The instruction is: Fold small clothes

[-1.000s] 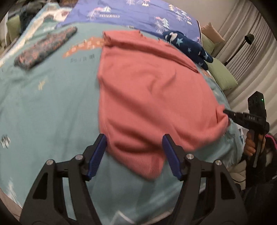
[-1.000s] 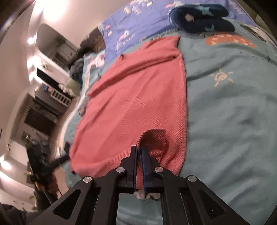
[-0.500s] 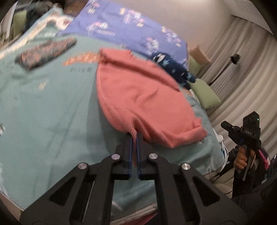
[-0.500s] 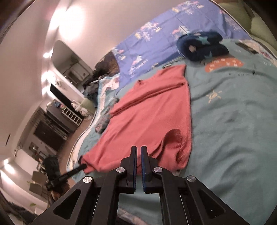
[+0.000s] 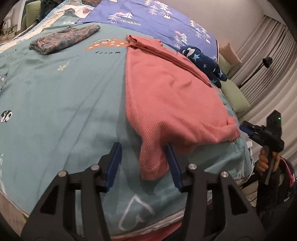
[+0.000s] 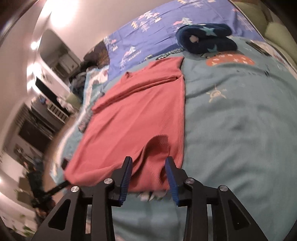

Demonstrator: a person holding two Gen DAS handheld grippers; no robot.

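A salmon-pink knit garment (image 5: pixel 167 89) lies spread flat on the teal bedspread (image 5: pixel 55 96). Its near left corner hangs loose between the blue pads of my left gripper (image 5: pixel 142 148), whose jaws are opening and do not pinch it. In the right wrist view the garment (image 6: pixel 141 111) shows a raised fold at its near hem. That fold sits between the pads of my right gripper (image 6: pixel 148 159), whose jaws are also opening. The right gripper (image 5: pixel 249 130) shows again at the garment's far right corner, held in a hand.
A dark blue star-print garment (image 5: pixel 204 63) lies rolled by the pink garment's top right. A folded grey patterned garment (image 5: pixel 65 39) lies at the far left. A purple sheet (image 5: pixel 157 16) covers the head of the bed. A green pillow (image 5: pixel 233 96) and curtains are to the right.
Half a second ago both grippers were shut, the left pinching the garment's near corner. Both now stand open, and the hem lies slack between the pads, laid down on the bedspread.
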